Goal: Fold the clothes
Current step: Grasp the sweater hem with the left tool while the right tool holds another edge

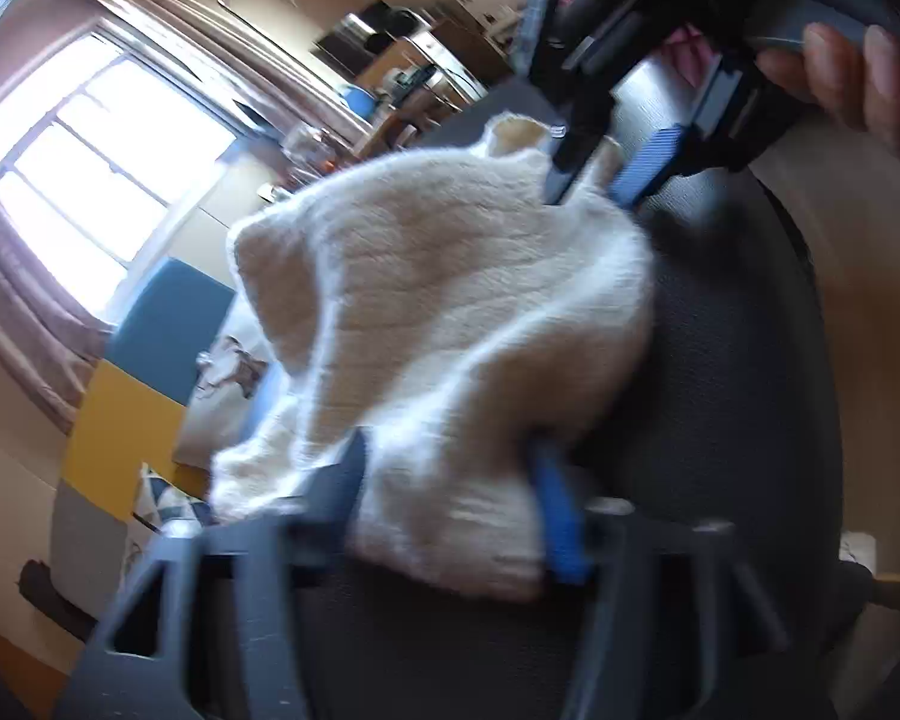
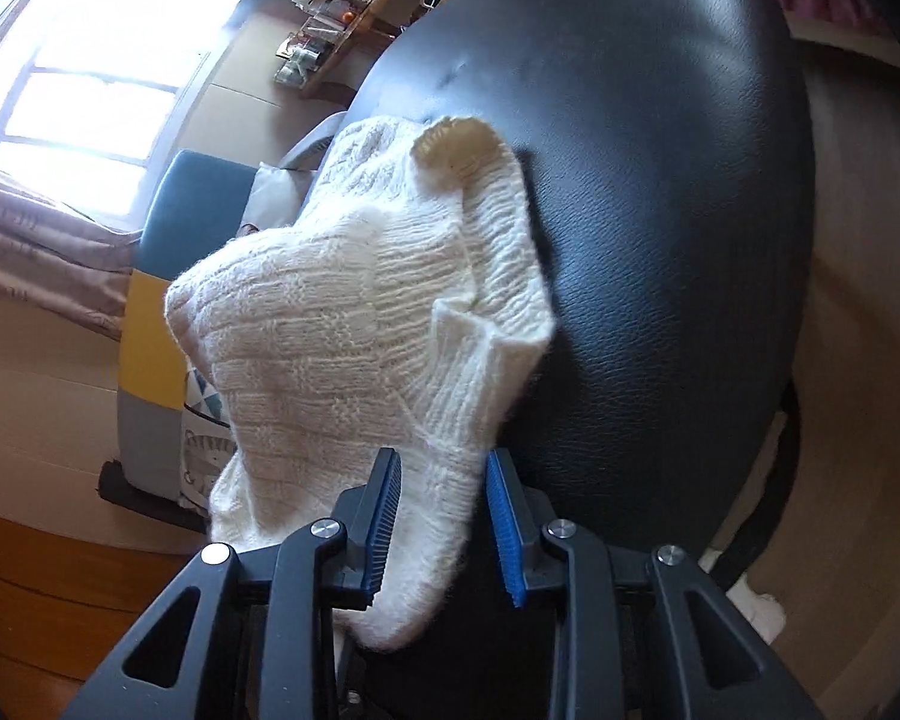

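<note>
Cream knit sweater (image 2: 354, 324), lifted above black desk (image 2: 660, 180), a bunched edge gripped in each of left claw (image 1: 450, 504) and right claw (image 2: 441, 516); fold under way, next needs laying flat

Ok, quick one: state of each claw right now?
Left claw: shut on the white knit sweater, at its near edge.
Right claw: shut on the same sweater's other edge, above the black seat.
</note>
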Available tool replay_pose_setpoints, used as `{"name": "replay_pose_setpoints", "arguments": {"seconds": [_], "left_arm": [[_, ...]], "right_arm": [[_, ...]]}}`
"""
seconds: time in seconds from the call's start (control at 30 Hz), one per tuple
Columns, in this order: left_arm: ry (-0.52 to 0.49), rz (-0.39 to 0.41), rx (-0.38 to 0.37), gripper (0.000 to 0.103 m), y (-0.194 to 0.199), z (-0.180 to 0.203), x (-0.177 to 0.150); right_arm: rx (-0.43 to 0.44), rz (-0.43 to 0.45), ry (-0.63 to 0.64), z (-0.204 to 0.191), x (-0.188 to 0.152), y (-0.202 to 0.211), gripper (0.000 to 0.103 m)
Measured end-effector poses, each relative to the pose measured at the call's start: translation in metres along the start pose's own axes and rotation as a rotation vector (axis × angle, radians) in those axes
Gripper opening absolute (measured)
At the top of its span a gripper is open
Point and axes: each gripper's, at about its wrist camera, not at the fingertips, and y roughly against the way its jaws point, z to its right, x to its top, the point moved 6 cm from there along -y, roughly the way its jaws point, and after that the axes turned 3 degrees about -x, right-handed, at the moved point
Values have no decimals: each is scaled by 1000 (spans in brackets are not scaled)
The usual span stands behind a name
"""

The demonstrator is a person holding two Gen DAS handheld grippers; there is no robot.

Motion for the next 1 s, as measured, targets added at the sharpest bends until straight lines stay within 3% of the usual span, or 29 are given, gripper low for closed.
{"name": "replay_pose_setpoints", "arguments": {"seconds": [0.07,0.17,0.23,0.33,0.47,0.57,0.8,1.0], "left_arm": [[-11,-7,38,16,-2,-1,-3],[58,19,32,12,5,-15,-4],[141,49,42,11,13,-35,-4],[275,86,71,11,27,-71,-3],[474,157,111,10,54,-128,-9],[568,216,165,10,83,-164,-21],[714,279,234,10,126,-219,-51],[799,311,294,10,171,-242,-94]], "right_arm": [[29,9,-5,-3,-2,-7,29],[11,34,40,-6,-6,-15,9],[53,40,27,-6,-9,-16,6],[130,42,54,-22,-13,-13,6],[178,59,224,-75,-19,0,6],[240,90,326,-118,-28,14,6],[340,106,477,-197,-64,28,6],[397,47,561,-241,-113,19,6]]}}
